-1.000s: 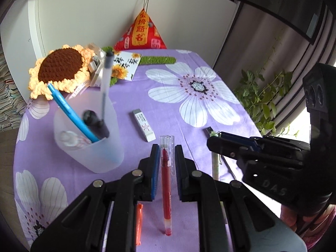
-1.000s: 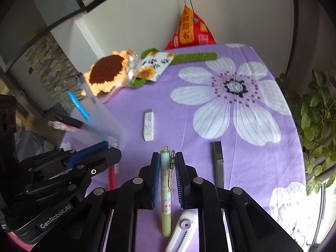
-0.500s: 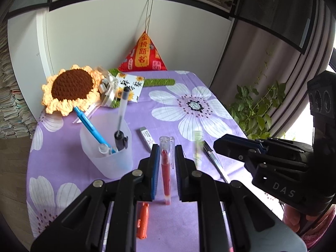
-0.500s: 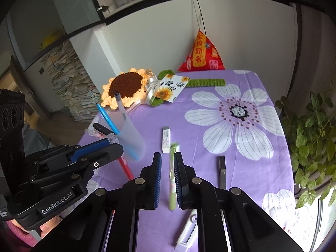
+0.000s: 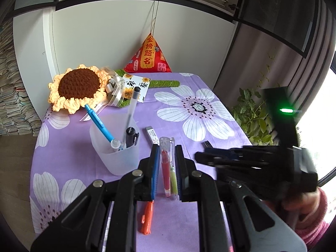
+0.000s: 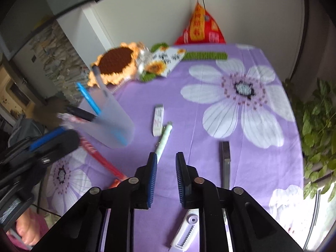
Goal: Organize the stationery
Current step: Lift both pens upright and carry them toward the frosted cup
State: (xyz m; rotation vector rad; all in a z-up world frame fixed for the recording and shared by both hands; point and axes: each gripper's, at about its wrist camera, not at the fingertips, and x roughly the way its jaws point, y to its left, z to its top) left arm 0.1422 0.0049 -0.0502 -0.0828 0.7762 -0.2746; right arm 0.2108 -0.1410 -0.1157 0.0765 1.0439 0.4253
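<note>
My left gripper [image 5: 166, 157] is shut on a red pen [image 5: 165, 168] with a clear cap, held above the purple cloth right of the frosted cup [image 5: 114, 147]. The cup holds a blue pen [image 5: 98, 124] and a clear pen [image 5: 131, 109]. A light green pen [image 6: 164, 138] lies tilted on the cloth just ahead of my right gripper [image 6: 166, 161]. Its jaws are opening and nothing is between them. The right wrist view is blurred. A white eraser [image 6: 158, 119] lies beside the green pen's tip.
A black flat clip [image 6: 224, 159] lies to the right and a purple-white cutter [image 6: 184, 231] under my right gripper. An orange pen [image 5: 147, 218] lies below my left gripper. A crochet sunflower [image 5: 77, 88] and red pyramid pouch [image 5: 150, 56] sit at the back; a plant [image 6: 315, 121] stands past the table's right edge.
My right gripper has let go of the green pen, which now lies tilted on the cloth. My left gripper rose with the red pen still held.
</note>
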